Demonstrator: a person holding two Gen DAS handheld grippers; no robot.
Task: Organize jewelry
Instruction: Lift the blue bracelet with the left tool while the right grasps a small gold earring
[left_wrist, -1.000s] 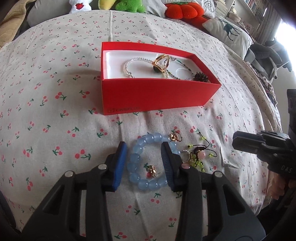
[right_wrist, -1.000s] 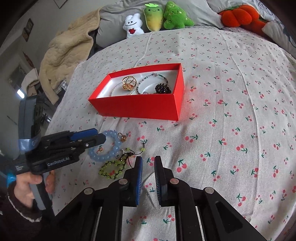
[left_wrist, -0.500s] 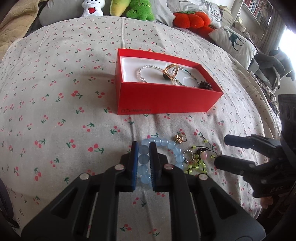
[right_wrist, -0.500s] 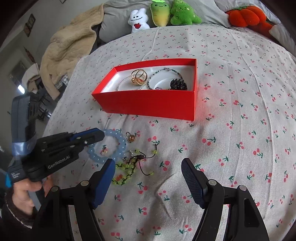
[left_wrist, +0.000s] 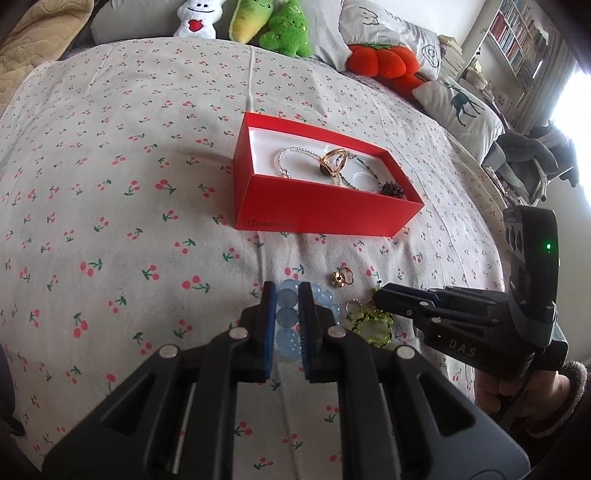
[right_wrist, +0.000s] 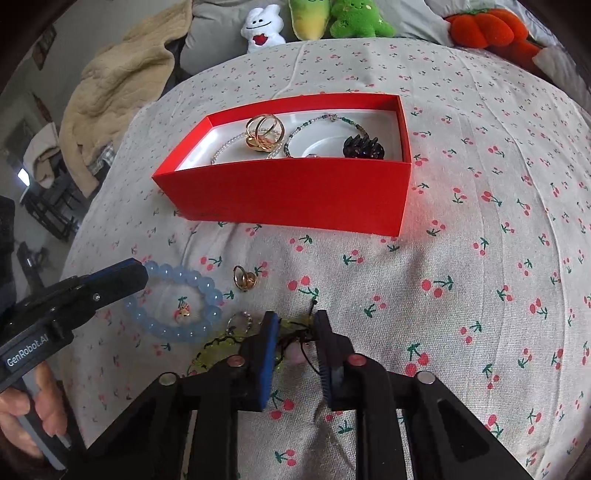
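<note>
A red box (left_wrist: 317, 218) (right_wrist: 295, 195) lies open on the cherry-print bed, holding bead strands, a gold ring and a dark clip. In front of it, my left gripper (left_wrist: 284, 291) (right_wrist: 142, 271) is shut on one side of the blue bead bracelet (left_wrist: 286, 317) (right_wrist: 207, 288), whose loop rests on the cloth. To its right, my right gripper (right_wrist: 295, 325) (left_wrist: 380, 295) is shut on the yellow-green bracelet (right_wrist: 218, 345) (left_wrist: 373, 325), with its dark cord between the pads. A small gold ring (left_wrist: 341, 277) (right_wrist: 243, 278) lies loose nearby.
A tiny red charm (right_wrist: 183, 312) sits inside the blue loop, and a small silver ring (right_wrist: 240, 319) lies beside the green bracelet. Plush toys (left_wrist: 280, 22) and pillows (left_wrist: 458, 107) line the far edge. A beige blanket (right_wrist: 110, 85) is heaped at the left.
The left jaws, open around the blue bracelet a second ago, closed on its beads. The right jaws opened wide, moved over the yellow-green bracelet and closed on it.
</note>
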